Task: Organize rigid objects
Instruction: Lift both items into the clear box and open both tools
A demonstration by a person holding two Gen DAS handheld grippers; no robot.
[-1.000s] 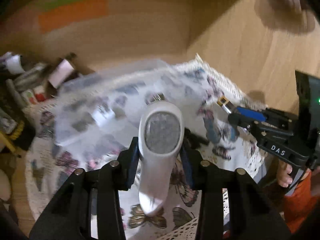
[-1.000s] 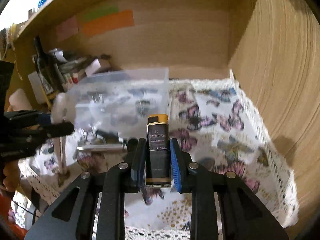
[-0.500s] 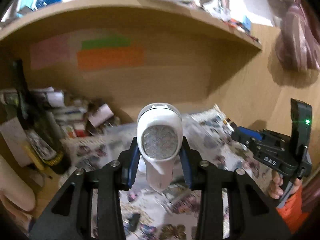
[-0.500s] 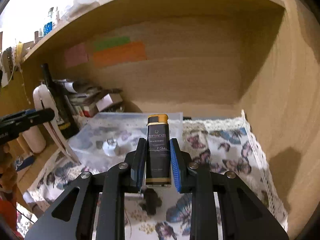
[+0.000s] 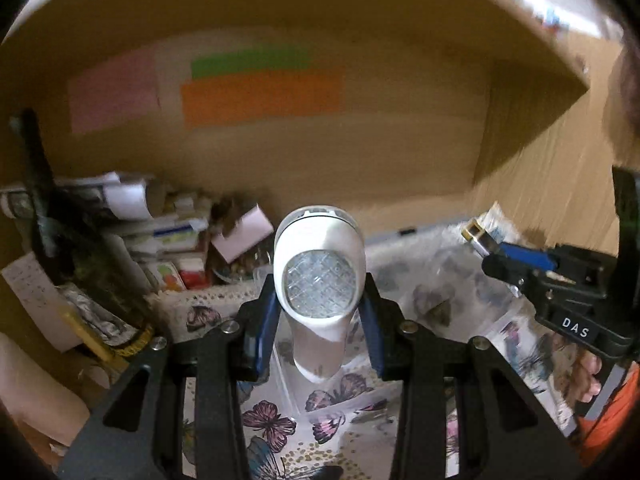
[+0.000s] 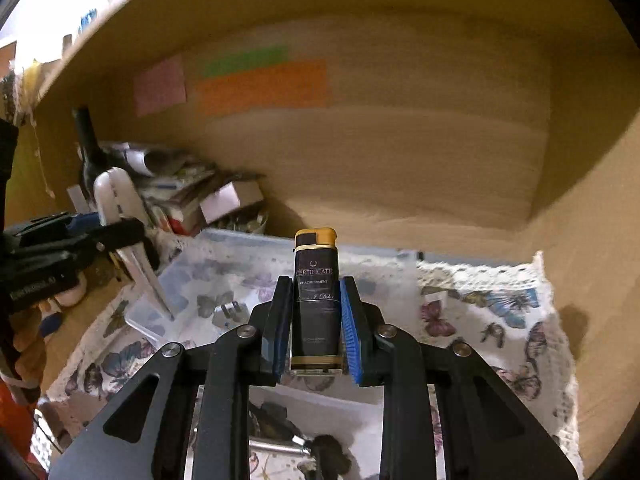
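My left gripper point(image 5: 318, 332) is shut on a white lint shaver point(image 5: 319, 280) with a round metal mesh face, held upright above the butterfly-print cloth point(image 5: 276, 420). My right gripper point(image 6: 314, 320) is shut on a black lighter point(image 6: 315, 300) with a yellow top, held upright. A clear plastic box point(image 6: 192, 276) lies on the cloth ahead of both. The right gripper with the lighter also shows at the right of the left wrist view point(image 5: 516, 264). The left gripper with the shaver shows at the left of the right wrist view point(image 6: 100, 236).
A wooden alcove with a back wall point(image 6: 400, 160) and a right side wall point(image 6: 592, 240) surrounds the cloth. A pile of boxes, papers and a dark bottle point(image 5: 36, 208) fills the left back corner. Small dark and metal items point(image 6: 288, 440) lie under my right gripper.
Both grippers have lifted and tilted up from the cloth, each still holding its object. The view now faces the alcove's back wall, and the clear box sits lower in both views.
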